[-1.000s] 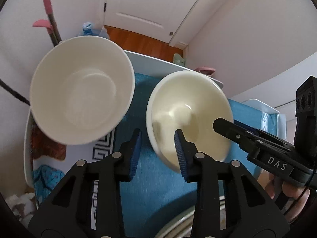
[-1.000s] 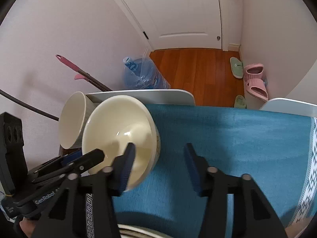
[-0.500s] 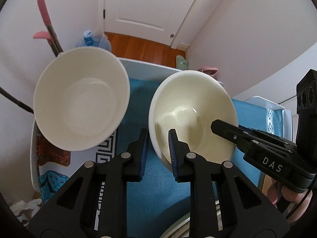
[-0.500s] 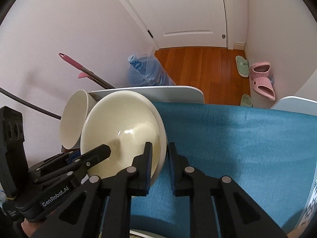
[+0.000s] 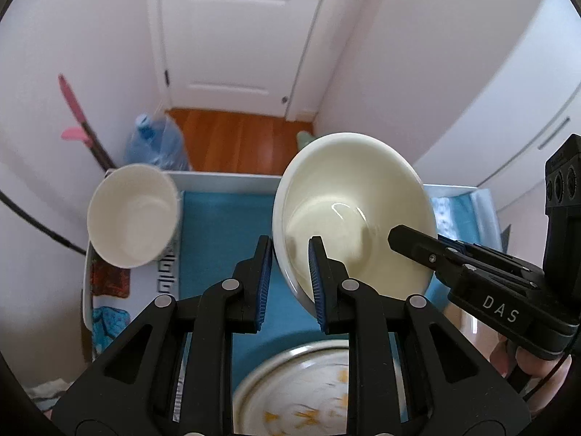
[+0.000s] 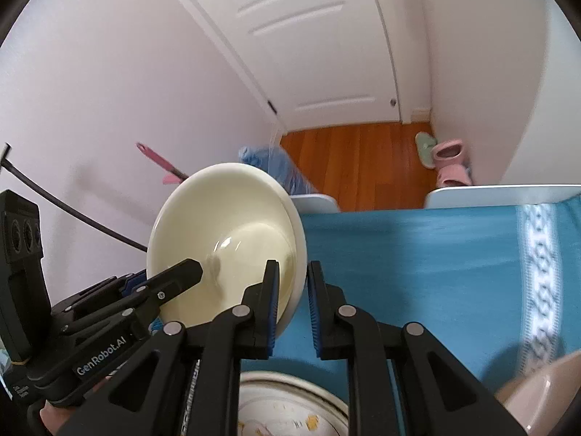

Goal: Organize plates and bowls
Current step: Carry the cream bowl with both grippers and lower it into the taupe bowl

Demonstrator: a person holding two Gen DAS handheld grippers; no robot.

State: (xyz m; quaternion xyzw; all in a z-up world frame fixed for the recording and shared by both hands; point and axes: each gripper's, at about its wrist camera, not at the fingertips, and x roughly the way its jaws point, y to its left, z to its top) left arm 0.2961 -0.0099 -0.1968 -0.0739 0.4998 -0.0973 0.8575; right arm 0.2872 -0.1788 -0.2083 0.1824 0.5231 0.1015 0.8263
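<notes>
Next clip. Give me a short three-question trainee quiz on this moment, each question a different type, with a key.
1. True or false: both tongs grip the rim of the same cream bowl.
2. Multiple choice: the white bowl is
A. gripped by the left tongs
B. resting near the far left corner of the table, ungripped
C. stacked inside the cream bowl
3. Short answer: what lies on the blue tablecloth directly below the right tongs?

Key
1. True; each pair pinches an opposite side of its rim.
2. B.
3. A patterned plate, only partly in view.
</notes>
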